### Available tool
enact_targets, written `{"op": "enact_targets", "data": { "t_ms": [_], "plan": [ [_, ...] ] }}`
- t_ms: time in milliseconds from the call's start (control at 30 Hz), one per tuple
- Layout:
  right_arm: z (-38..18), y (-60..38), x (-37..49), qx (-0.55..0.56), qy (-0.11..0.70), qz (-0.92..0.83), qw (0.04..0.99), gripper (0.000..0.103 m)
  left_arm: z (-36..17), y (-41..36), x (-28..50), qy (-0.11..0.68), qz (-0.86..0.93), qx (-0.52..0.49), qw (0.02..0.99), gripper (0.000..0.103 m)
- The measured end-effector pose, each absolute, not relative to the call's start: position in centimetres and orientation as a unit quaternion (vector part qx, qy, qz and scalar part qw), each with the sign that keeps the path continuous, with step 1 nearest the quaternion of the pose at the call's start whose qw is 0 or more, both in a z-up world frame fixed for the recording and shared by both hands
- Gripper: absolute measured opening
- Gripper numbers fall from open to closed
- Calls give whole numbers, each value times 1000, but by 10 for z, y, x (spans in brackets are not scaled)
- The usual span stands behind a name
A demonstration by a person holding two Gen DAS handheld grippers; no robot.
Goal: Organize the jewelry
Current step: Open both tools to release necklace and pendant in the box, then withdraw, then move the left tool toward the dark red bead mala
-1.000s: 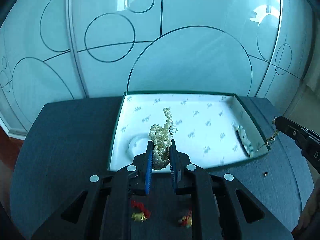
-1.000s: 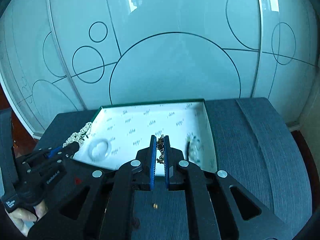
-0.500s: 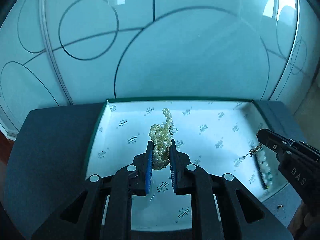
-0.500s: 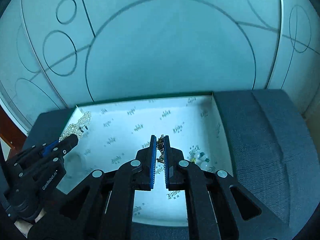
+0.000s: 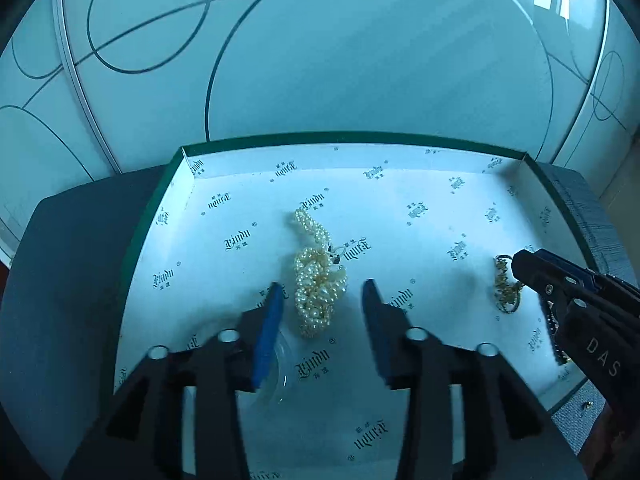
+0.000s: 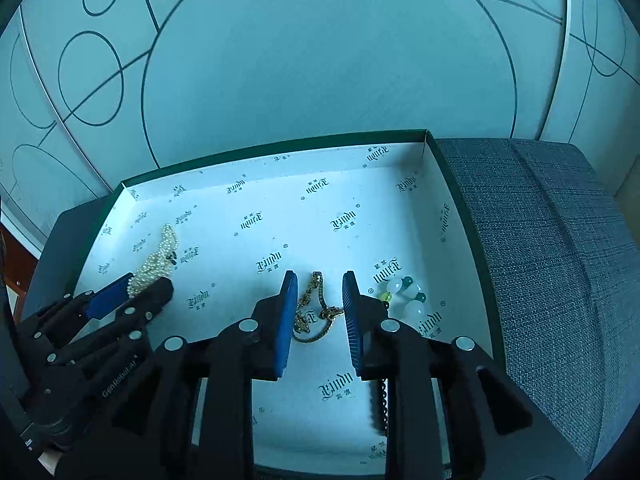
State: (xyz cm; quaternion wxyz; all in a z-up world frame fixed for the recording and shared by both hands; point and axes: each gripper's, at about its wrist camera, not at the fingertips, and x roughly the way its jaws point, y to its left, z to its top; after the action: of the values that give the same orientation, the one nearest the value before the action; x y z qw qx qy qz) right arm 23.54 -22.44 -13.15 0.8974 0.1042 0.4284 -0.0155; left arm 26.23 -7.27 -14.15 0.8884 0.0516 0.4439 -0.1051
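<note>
Fingers of my left gripper (image 5: 322, 312) stand spread wide with the pearl strand (image 5: 318, 276) heaped loose between them on the box floor, touching neither pad, so I judge it set down. My right gripper (image 6: 320, 308) is parted likewise around the gold chain (image 6: 316, 312), which lies coiled and free (a beaded bracelet (image 6: 408, 298) sits just beside it). Both pieces rest well apart inside the green-rimmed box (image 6: 280, 146), presumably to avoid tangling.
</note>
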Motion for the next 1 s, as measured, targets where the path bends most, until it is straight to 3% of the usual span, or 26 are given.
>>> {"op": "enact_targets", "data": {
  "t_ms": [300,1000],
  "plan": [
    [-95,-232,194,120,395,-16,910,28,-106,-59,228,426,-112,37,897,62],
    [-112,-231,27,117,423,-26,898,30,-103,3,86,454,-79,-19,887,65]
  ]
}}
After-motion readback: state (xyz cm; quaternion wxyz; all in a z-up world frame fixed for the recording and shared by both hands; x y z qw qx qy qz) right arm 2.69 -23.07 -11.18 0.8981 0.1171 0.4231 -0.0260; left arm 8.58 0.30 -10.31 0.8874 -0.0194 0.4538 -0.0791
